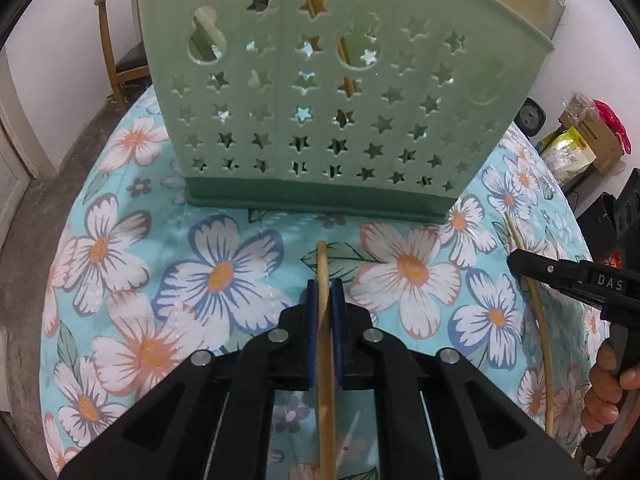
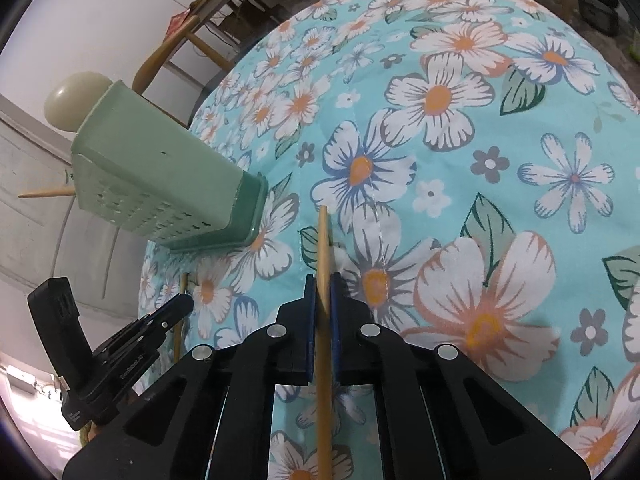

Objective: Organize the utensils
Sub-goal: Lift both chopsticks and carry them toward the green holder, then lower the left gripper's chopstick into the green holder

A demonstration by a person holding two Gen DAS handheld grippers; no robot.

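Observation:
A green utensil holder [image 1: 320,104] with star cut-outs stands on the floral tablecloth, straight ahead in the left wrist view and at the left [image 2: 160,176] in the right wrist view. My left gripper [image 1: 325,292] is shut on a wooden chopstick [image 1: 322,264] that lies along the cloth with its tip toward the holder. My right gripper [image 2: 323,286] is shut on a second wooden chopstick [image 2: 322,240]. That second chopstick [image 1: 538,320] and the right gripper [image 1: 520,260] show at the right edge of the left view. The left gripper [image 2: 180,304] appears at the lower left of the right view.
A chopstick tip [image 2: 44,193] and a pale rounded utensil end [image 2: 76,96] stick out of the holder's top. Wooden chairs [image 1: 116,40] stand beyond the round table [image 2: 520,160]. Boxes and bags [image 1: 580,140] sit off the table to the right. A hand [image 1: 608,392] holds the right gripper's handle.

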